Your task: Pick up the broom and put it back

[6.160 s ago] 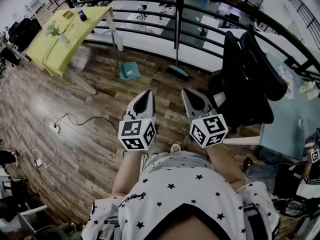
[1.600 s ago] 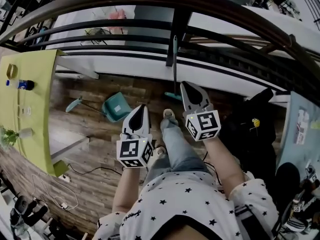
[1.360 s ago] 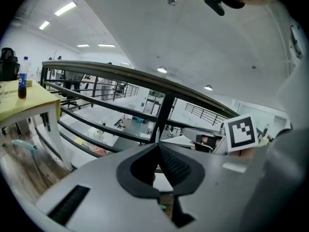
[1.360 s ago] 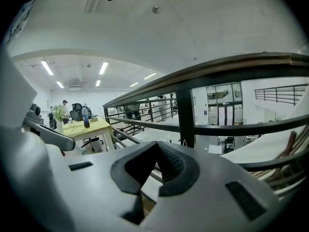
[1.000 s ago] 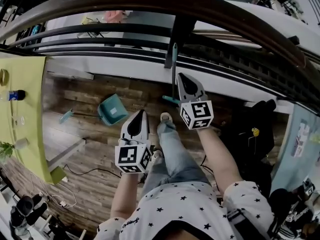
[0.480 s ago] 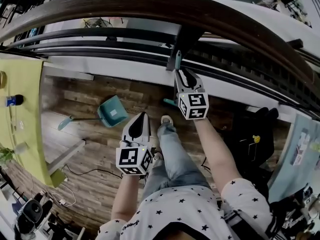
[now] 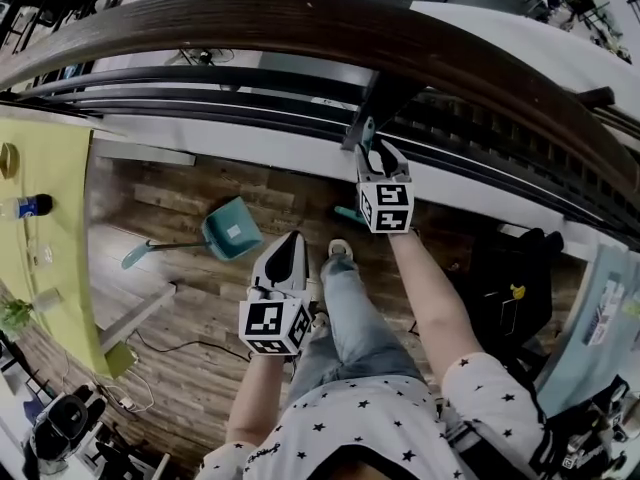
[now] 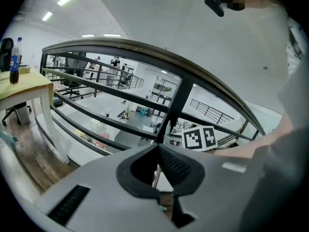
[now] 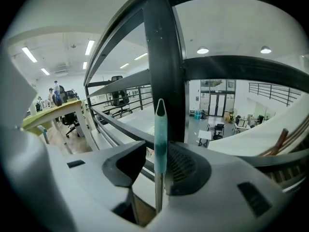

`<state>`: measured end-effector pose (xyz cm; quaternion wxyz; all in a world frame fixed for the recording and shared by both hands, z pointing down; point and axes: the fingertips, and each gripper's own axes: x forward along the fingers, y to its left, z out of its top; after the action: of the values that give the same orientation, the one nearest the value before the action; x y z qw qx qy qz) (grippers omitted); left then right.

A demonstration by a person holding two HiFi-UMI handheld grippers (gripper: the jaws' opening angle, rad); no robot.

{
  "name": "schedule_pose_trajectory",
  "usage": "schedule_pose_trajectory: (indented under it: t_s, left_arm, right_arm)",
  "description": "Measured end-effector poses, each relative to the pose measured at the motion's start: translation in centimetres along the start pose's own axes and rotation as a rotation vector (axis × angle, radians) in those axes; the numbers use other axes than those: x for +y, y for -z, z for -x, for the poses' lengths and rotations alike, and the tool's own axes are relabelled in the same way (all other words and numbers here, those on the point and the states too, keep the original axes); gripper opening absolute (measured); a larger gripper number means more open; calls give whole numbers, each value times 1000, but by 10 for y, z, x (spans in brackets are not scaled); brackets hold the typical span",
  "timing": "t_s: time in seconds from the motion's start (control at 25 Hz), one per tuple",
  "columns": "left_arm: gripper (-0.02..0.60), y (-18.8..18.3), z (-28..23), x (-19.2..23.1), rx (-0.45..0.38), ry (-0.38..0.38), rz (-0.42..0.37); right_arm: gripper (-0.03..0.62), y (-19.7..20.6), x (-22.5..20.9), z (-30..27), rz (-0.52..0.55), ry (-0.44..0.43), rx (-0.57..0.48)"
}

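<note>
The right gripper's (image 9: 155, 146) jaws are spread and have just been opening, with the broom (image 9: 160, 124) standing upright between them. In the right gripper view its metal shaft rises from 6 o'clock and its teal tip ends near the centre. It sits just beside the ribbed pad at 3 o'clock, with a clear gap to the pad at 9 o'clock. The dark railing post (image 9: 164, 57) stands right behind it at 12 o'clock.

The left gripper's (image 8: 157, 148) jaws are pressed together at the tips, pinching nothing. The right gripper's marker cube (image 8: 200, 137) shows at 2 o'clock of them.

In the head view the teal dustpan (image 7: 232, 230) lies on the wood floor (image 7: 180, 268) at 10 o'clock of the left gripper. It carries a pale label too small to read.
</note>
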<state>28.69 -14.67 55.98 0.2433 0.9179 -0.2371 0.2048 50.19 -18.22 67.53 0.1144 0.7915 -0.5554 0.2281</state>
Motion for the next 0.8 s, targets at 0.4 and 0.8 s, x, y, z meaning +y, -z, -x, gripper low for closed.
schedule_pose_trajectory:
  t_s: [0.4,0.8]
  left_arm:
    - [12,-2,2,7,-15,-8,13]
    - [12,1,24,-2,-18,1,7]
  right_arm:
    - [81,3,-2,-14,3,25,27]
    - [78,6,8,12,-3,21,40]
